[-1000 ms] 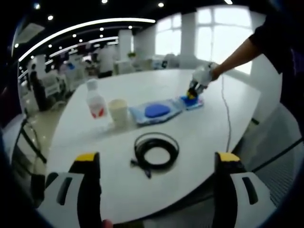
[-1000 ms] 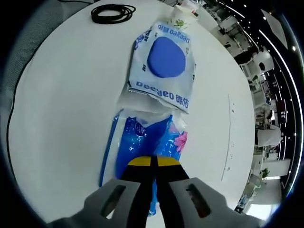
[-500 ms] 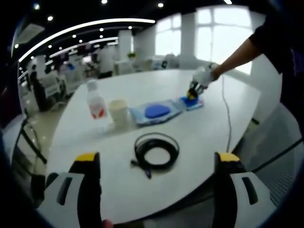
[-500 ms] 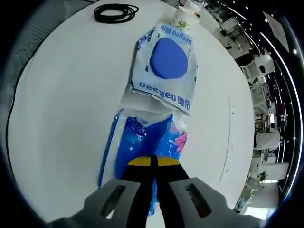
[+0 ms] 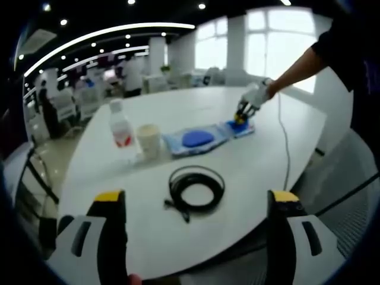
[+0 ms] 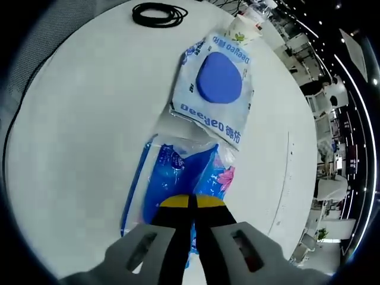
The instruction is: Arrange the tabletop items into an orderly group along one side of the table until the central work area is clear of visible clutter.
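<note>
Pinching the blue packet point(image 6: 178, 178) with the right gripper point(image 6: 190, 202) beside the tissue pack point(image 6: 217, 89) mid-table, left gripper point(image 5: 193, 205) spread, we are risking the slippery film tearing or slipping free.

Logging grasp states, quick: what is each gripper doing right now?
Left gripper: open, holding nothing, above the table edge.
Right gripper: shut on the blue packet.

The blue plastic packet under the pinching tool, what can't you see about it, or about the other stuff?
- Blue plastic packet: its near end is hidden under the right tool, right gripper view.
- Clear plastic bottle: label too blurred to read, left gripper view.
- Pale paper cup: contents hidden by its wall, left gripper view.
</note>
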Demonstrator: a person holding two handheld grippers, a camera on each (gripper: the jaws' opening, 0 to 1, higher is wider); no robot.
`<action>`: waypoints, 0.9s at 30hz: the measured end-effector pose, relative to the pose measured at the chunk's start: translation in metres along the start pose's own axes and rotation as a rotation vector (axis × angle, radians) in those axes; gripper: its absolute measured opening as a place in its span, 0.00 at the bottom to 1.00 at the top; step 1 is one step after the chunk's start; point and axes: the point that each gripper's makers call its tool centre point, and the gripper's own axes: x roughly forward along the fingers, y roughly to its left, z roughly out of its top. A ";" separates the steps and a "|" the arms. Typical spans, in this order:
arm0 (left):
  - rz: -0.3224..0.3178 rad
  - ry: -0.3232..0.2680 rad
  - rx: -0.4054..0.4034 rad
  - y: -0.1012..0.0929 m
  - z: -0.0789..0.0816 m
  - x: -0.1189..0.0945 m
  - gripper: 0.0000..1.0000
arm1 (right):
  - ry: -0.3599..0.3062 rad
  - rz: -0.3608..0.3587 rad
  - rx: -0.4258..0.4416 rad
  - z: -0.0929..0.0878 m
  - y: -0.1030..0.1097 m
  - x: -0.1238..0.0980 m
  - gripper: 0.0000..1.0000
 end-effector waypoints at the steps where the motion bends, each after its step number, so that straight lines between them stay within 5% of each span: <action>1: 0.000 0.000 0.000 0.000 0.000 0.000 0.95 | 0.003 -0.002 0.007 0.000 0.000 0.000 0.00; 10: -0.004 -0.003 0.002 -0.001 0.001 0.001 0.95 | 0.008 -0.029 0.059 -0.004 -0.006 -0.004 0.08; 27: -0.011 -0.032 0.011 -0.003 0.006 0.001 0.98 | -0.044 -0.106 0.255 -0.013 -0.017 -0.013 0.44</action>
